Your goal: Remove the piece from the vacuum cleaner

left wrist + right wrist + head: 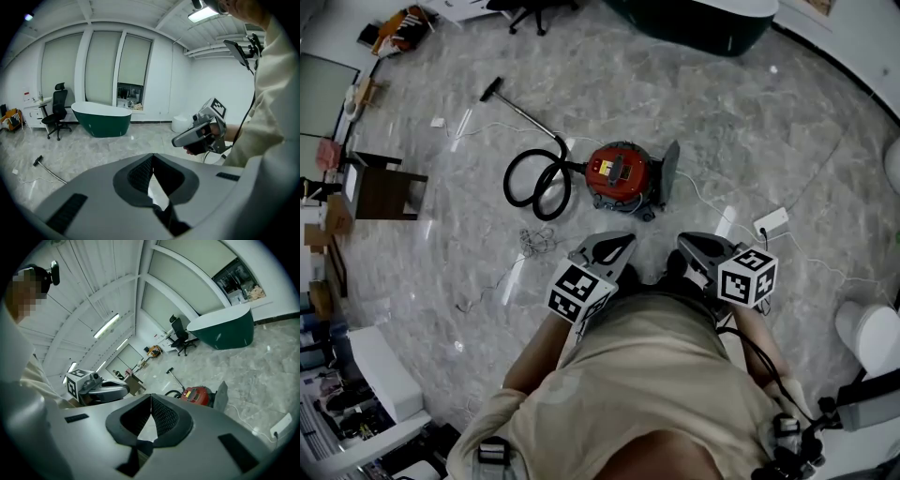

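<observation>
The red canister vacuum cleaner [622, 174] stands on the marble floor ahead of me; the right gripper view also shows the vacuum cleaner [197, 394]. A grey flat piece [669, 171] leans upright at its right side, and this grey piece [220, 393] is seen edge-on in the right gripper view. Its black hose [539, 184] coils to the left, with the wand and floor nozzle [492, 90] beyond. My left gripper [626, 244] and right gripper [683, 243] are held close to my body, short of the vacuum. Both are shut and empty, with the left gripper [152, 157] and right gripper [151, 399] pads meeting.
A white power strip [772, 221] with its cable lies right of the vacuum. A dark wooden stool [380, 185] stands at the left. A green bathtub [694, 19] and an office chair [530, 11] are at the far end. A white rounded object [872, 333] sits at my right.
</observation>
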Available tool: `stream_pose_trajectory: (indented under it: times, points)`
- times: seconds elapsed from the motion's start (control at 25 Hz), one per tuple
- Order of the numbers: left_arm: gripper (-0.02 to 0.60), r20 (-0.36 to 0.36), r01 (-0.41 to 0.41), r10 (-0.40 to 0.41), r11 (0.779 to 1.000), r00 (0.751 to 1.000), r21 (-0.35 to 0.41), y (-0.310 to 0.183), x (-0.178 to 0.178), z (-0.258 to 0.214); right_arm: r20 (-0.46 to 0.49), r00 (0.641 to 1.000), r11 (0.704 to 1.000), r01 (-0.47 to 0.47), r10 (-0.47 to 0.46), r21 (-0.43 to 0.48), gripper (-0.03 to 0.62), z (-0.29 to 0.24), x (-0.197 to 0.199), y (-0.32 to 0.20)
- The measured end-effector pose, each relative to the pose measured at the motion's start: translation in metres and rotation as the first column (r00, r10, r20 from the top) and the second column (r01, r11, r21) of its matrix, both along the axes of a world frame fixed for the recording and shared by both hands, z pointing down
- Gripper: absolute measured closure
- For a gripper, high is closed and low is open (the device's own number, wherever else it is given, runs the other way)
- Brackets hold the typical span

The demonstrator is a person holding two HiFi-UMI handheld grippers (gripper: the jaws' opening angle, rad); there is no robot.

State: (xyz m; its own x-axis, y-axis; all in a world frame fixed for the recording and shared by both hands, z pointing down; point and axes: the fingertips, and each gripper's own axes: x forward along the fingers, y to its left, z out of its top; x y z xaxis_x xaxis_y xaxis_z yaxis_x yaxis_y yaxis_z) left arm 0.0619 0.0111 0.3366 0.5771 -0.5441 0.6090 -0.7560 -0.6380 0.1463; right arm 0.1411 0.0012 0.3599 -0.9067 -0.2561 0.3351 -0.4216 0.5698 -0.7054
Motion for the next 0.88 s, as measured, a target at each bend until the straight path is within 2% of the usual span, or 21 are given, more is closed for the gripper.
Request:
stream_pose_trajectory:
  times: [0.24,0.44,0.56,0.72,0.88]
  points:
    - [0.577,0.082,0.022,-0.023,1.0,0.996,0.012,-0.032,-0.018,0.02,-0.076,0.997,0.999,-0.011,0.007,-0.04,0.592,0.025,-0.007,-0.027]
    - [0.577,0.079,0.061,-0.061,0.998,0.995,0.005,-0.063,-0.05,0.039,-0.166,0.986,0.995,0.006,-0.023,-0.101,0.592,0.055,-0.027,-0.047]
    - [0.577,0.096,0.056,-0.056,0.998,0.994,0.0,-0.083,-0.074,0.054,-0.198,0.98,0.99,0.007,-0.035,-0.139,0.592,0.071,-0.046,-0.061]
    - [0.577,0.111,0.055,-0.053,0.998,0.992,-0.012,-0.11,-0.108,0.072,-0.239,0.971,0.981,-0.028,-0.019,-0.192,0.591,0.091,-0.072,-0.087]
    - [0.577,0.105,0.029,-0.024,0.999,0.994,-0.046,-0.126,-0.141,0.094,-0.292,0.956,0.964,-0.104,0.029,-0.245,0.591,0.115,-0.091,-0.114]
